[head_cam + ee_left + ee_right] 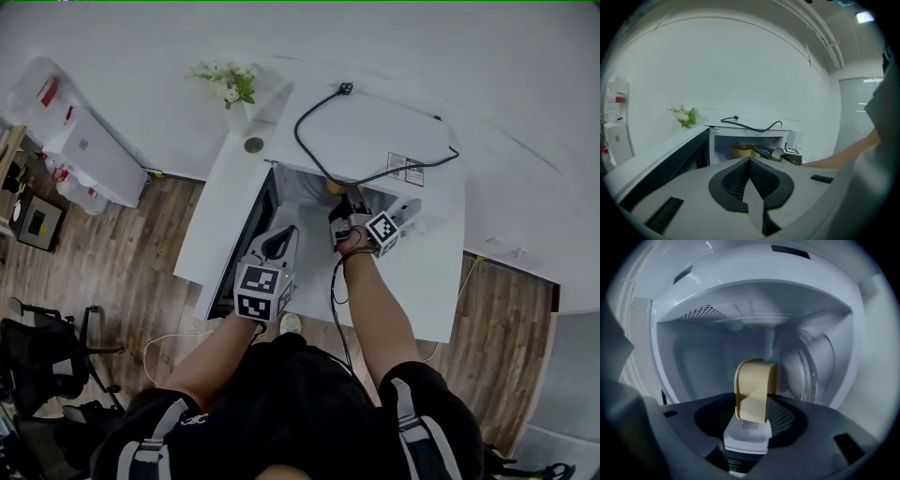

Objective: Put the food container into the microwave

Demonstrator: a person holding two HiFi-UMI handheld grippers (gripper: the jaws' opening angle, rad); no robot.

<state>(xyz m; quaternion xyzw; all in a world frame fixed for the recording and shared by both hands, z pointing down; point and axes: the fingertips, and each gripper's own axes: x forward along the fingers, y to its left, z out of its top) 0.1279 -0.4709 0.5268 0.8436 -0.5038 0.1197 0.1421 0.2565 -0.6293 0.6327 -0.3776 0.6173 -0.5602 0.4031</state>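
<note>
The white microwave (375, 141) stands on a white table with its dark door (246, 246) swung open to the left. My right gripper (339, 211) reaches into the opening, shut on the rim of a tan food container (754, 390) that hangs inside the cavity (708, 357). The left gripper view shows the container (743, 151) in the cavity with the right gripper (759, 151) on it. My left gripper (279, 242) hovers in front of the open door, shut and holding nothing (750, 161).
A black power cable (319, 150) lies looped on top of the microwave. A small vase of white flowers (228, 82) stands at the table's (211, 225) back left. An office chair (47, 356) and white boxes (89, 150) are on the wooden floor to the left.
</note>
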